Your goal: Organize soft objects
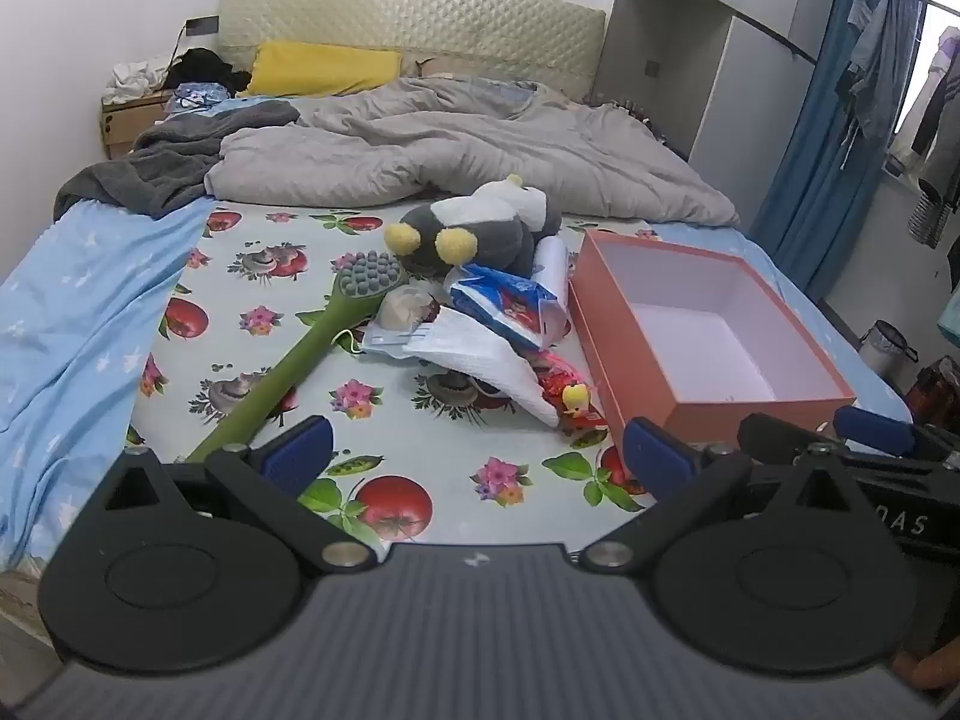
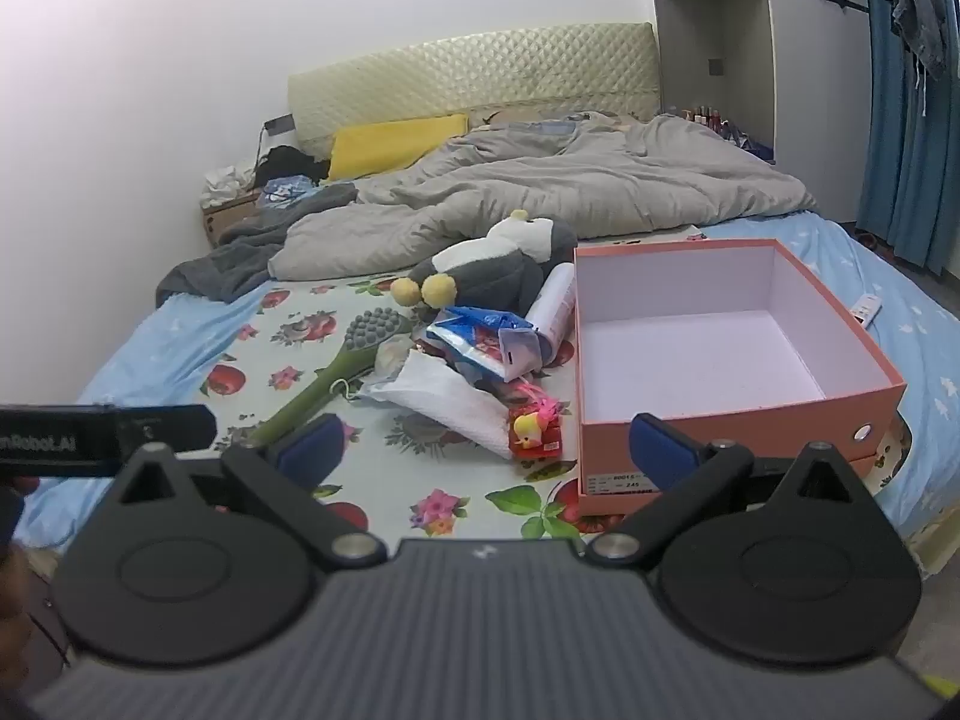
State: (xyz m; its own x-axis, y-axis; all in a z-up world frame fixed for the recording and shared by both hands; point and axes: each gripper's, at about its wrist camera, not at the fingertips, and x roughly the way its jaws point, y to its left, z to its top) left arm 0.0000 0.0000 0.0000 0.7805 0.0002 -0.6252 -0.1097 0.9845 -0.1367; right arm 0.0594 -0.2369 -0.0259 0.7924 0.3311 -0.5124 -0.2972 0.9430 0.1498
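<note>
A grey and white plush toy (image 1: 480, 228) (image 2: 498, 267) with yellow pom-poms lies on the fruit-print bedsheet (image 1: 420, 432). In front of it sits a pile: a blue snack bag (image 1: 510, 300) (image 2: 480, 339), white paper towel (image 1: 480, 354) (image 2: 450, 399), a white tube (image 2: 555, 303), and a small red toy with a yellow chick (image 1: 577, 405) (image 2: 534, 429). A green long-handled brush (image 1: 306, 354) (image 2: 342, 369) lies to the left. An empty pink box (image 1: 708, 330) (image 2: 720, 354) stands on the right. My left gripper (image 1: 477, 456) and right gripper (image 2: 486, 450) are both open, empty, short of the pile.
A rumpled grey duvet (image 1: 468, 150) and yellow pillow (image 1: 324, 66) cover the far half of the bed. A dark grey blanket (image 1: 174, 162) lies at far left. Blue curtains (image 1: 840, 138) and a wardrobe (image 1: 690, 48) stand on the right. The other gripper's body (image 2: 102, 438) shows at the left edge.
</note>
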